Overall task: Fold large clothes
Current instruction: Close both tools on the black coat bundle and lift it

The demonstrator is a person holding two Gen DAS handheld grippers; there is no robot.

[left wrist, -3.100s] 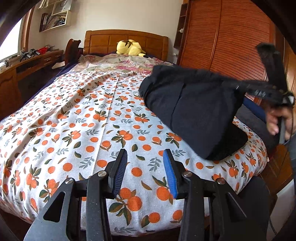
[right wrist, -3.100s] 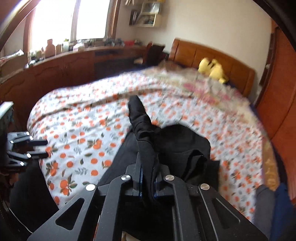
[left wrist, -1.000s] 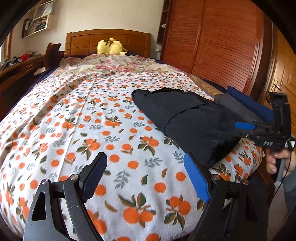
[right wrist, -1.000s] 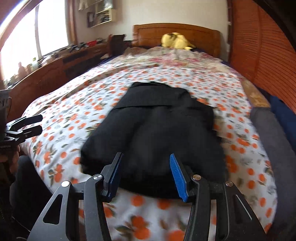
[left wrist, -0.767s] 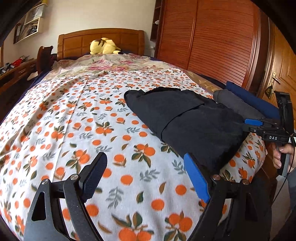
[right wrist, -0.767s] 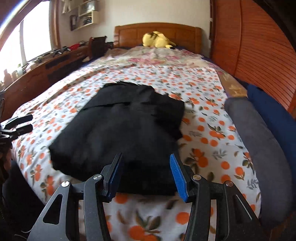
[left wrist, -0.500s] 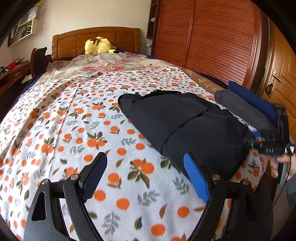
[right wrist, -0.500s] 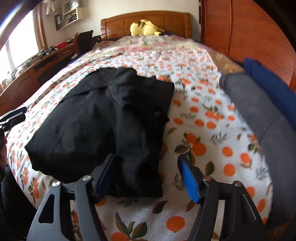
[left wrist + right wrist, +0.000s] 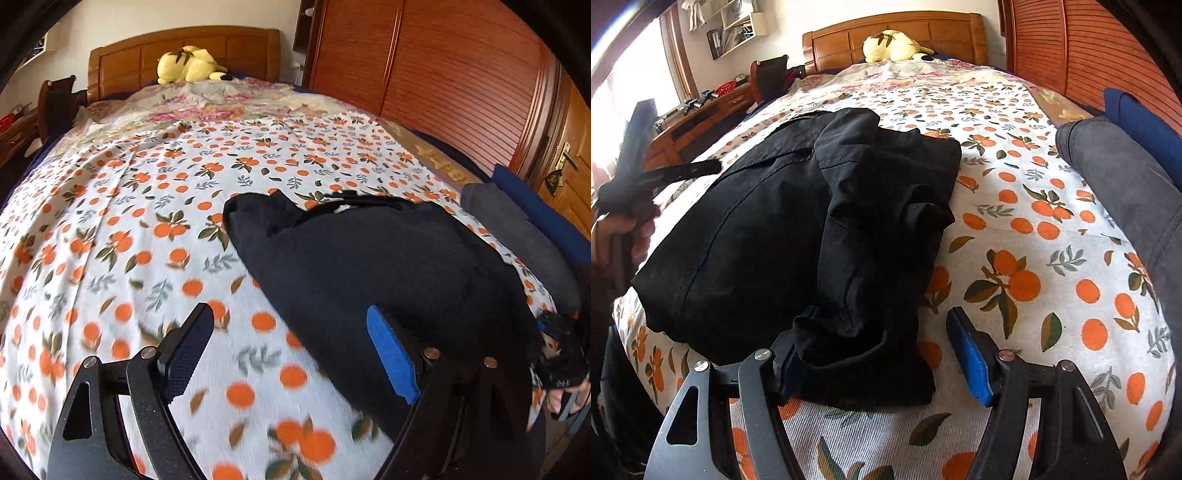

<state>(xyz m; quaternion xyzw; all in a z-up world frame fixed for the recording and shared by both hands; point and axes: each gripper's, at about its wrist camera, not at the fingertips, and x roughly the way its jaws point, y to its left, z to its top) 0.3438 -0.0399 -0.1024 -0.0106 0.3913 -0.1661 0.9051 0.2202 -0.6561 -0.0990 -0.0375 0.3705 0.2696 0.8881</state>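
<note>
A folded black garment (image 9: 373, 266) lies on the orange-print bedspread (image 9: 147, 229) near the bed's front right corner; it also shows in the right wrist view (image 9: 798, 229). My left gripper (image 9: 291, 354) is open and empty, low over the bedspread, its right finger at the garment's near left edge. My right gripper (image 9: 875, 362) is open, its jaws standing either side of the garment's near folded edge, not closed on it. The right gripper also shows at the far right of the left wrist view (image 9: 561, 354).
A grey folded cloth (image 9: 1126, 184) and a blue one (image 9: 1137, 114) lie along the bed's right side. A yellow plush toy (image 9: 188, 68) sits by the wooden headboard. A wooden wardrobe (image 9: 443, 74) stands to the right, a desk (image 9: 698, 114) to the left.
The right gripper set the garment down on the bed and opened. Both grippers have moved closer to the garment; the left one has swung right toward its edge.
</note>
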